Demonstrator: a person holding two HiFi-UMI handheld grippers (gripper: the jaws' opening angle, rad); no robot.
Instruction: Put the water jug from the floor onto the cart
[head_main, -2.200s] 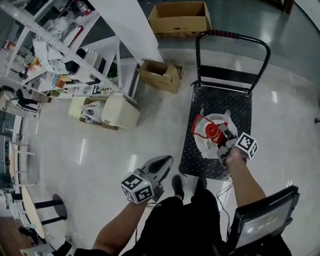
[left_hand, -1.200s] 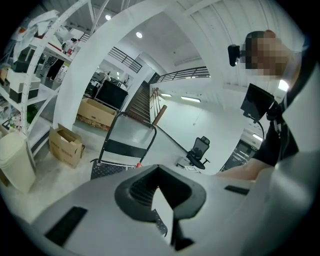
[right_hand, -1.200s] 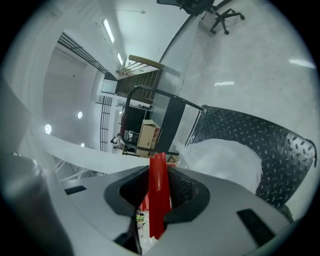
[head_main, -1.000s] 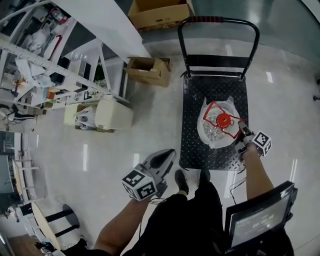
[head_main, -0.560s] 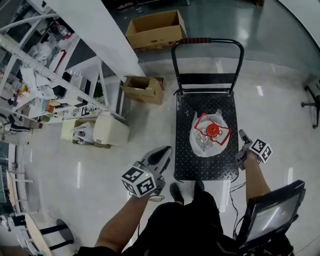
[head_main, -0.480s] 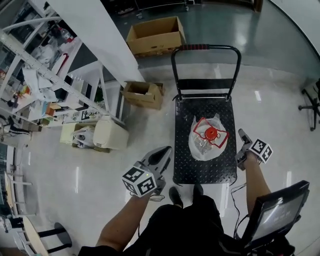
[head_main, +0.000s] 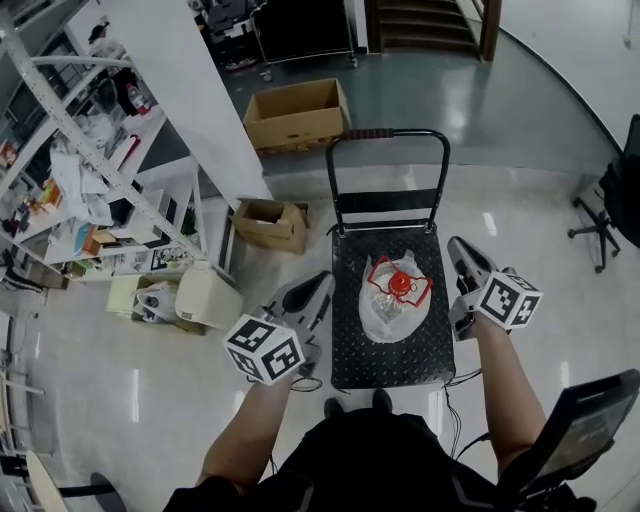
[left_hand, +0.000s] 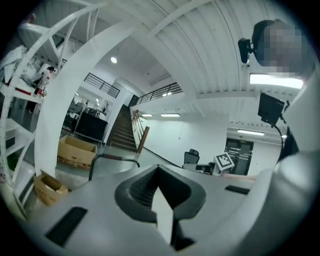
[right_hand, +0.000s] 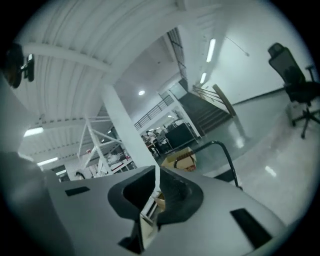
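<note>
Across the pale floor (head_main: 150, 380), the cart (head_main: 390, 362) stands straight ahead of the person, its push handle at the far end and its black deck running lengthwise away from the feet. On that deck, about midway along and slightly toward the right edge, sits the water jug (head_main: 386, 312), so the placing looks done. It appears upright, its long axis vertical, with the red cap (head_main: 400, 284) and the red carrying handle turned up toward the head camera. The jug lies between the two tools and below them. The right hand-held gripper (head_main: 458, 248) hangs just beside the cart's right edge and is the nearer one. The left hand-held gripper (head_main: 316, 285) hangs off the cart's left edge, a little farther from the jug. Both point forward, away from the person. The left one's jaws are together on nothing. The right one's jaws have just been closing and now stand drawn in to a bare slit, with nothing between them. Any further reach for the jug would go down and inward, most easily from the right.
</note>
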